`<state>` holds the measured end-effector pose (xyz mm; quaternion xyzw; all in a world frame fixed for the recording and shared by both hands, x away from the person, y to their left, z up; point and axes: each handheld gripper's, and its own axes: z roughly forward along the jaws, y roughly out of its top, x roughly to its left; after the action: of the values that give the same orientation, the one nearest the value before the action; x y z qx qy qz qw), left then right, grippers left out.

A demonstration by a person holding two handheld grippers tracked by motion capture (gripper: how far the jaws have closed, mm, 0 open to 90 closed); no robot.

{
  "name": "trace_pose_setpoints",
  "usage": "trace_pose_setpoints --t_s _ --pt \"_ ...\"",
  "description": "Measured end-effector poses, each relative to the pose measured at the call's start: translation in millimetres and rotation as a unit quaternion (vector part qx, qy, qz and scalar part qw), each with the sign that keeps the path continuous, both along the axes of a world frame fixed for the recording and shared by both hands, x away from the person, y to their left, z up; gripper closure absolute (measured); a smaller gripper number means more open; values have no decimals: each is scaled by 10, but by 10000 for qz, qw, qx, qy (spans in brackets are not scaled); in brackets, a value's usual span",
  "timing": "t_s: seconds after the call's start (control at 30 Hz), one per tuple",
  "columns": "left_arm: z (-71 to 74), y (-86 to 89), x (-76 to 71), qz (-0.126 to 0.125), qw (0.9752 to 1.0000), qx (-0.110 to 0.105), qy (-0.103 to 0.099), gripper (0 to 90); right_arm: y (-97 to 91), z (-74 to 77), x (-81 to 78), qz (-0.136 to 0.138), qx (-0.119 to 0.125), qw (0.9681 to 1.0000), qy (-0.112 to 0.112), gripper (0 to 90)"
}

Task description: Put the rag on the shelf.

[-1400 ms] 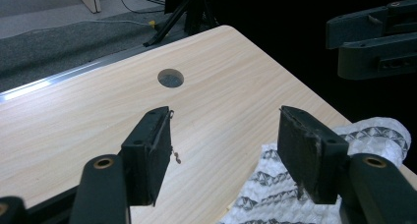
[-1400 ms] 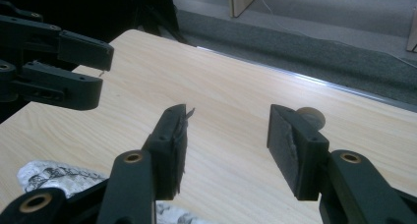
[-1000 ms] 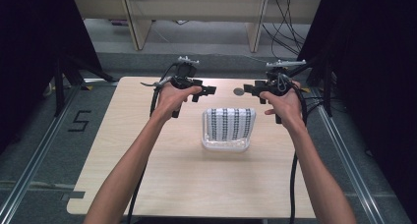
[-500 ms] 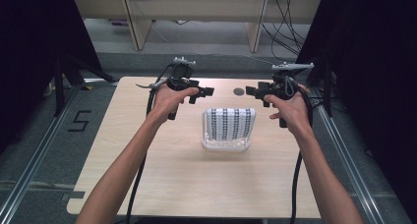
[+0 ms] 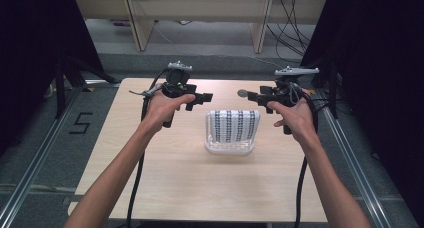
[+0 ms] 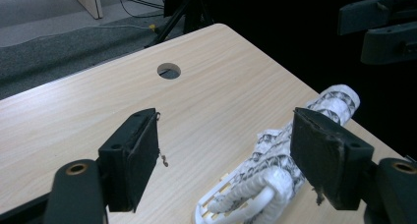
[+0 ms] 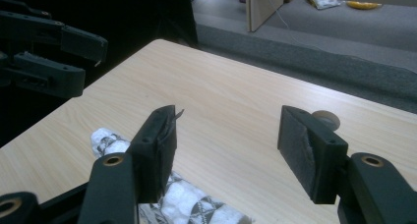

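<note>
Where the black-and-white patterned cloth draped over a white plastic rack (image 5: 232, 129) stands near the middle of the pale wooden table (image 5: 180, 173), its long axis appears to run from the person's side toward the far edge, though the high view foreshortens it. The bundle lies between the two tools and slightly nearer the person than either. The left gripper (image 5: 202, 98) hangs over the table just left of the cloth's far end, its tips aimed rightward toward the other tool; in the left gripper view the cloth sits low and right, under the right-hand pad (image 6: 324, 157). The right gripper (image 5: 256, 97) mirrors it, seemingly about as near. Both pairs of jaws stand apart with nothing between them, having just been opening. Beyond lies a round hole in the tabletop (image 5: 242, 93).
</note>
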<state>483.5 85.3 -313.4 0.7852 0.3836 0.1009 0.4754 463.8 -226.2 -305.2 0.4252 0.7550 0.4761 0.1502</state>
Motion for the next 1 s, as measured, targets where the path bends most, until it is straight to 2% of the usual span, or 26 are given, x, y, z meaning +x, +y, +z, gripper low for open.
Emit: trace_pose_setpoints --t_s 0.07,0.13,0.23,0.27,0.37,0.53,0.63,0.67,0.7,0.77,0.87,0.9,1.0 --pt "-11 -4 -20 16 10000 -45 15 258 8 0 -14 -19 -32 10000 -29 404" --pt "-27 11 -75 -81 10000 12 -6 255 10 -3 -23 20 -15 10000 -29 399" --pt "-33 11 -130 -78 9999 -54 -42 252 22 6 -55 -21 39 10000 48 387" --pt "-33 11 -130 -78 9999 -54 -42 252 7 12 -51 31 -57 10000 -60 386" --pt "-31 18 -203 -132 9998 -75 -93 252 27 19 -98 54 73 10000 -32 383" --pt "-46 34 -289 -204 9997 -70 -144 249 46 -2 -171 118 44 9999 -99 373" --pt "-52 41 -326 -214 9996 -81 -175 249 44 -5 -194 130 54 9999 -35 369" --pt "-54 43 -343 -239 9995 -78 -183 249 37 -13 -192 183 11 9998 -112 365" --pt "-56 48 -359 -252 9995 -75 -200 249 42 -11 -209 150 92 9998 -26 365" --pt "-64 63 -406 -271 9993 -141 -232 249 35 -20 -228 175 170 9997 -20 363" --pt "-75 68 -438 -301 9990 -170 -271 249 28 -28 -235 228 124 9996 -52 360" --pt "-81 71 -456 -312 9990 -168 -267 249 30 -26 -257 176 174 9997 23 360" --pt "-102 80 -503 -342 9989 -146 -284 249 6 -45 -264 222 95 9997 -107 353"
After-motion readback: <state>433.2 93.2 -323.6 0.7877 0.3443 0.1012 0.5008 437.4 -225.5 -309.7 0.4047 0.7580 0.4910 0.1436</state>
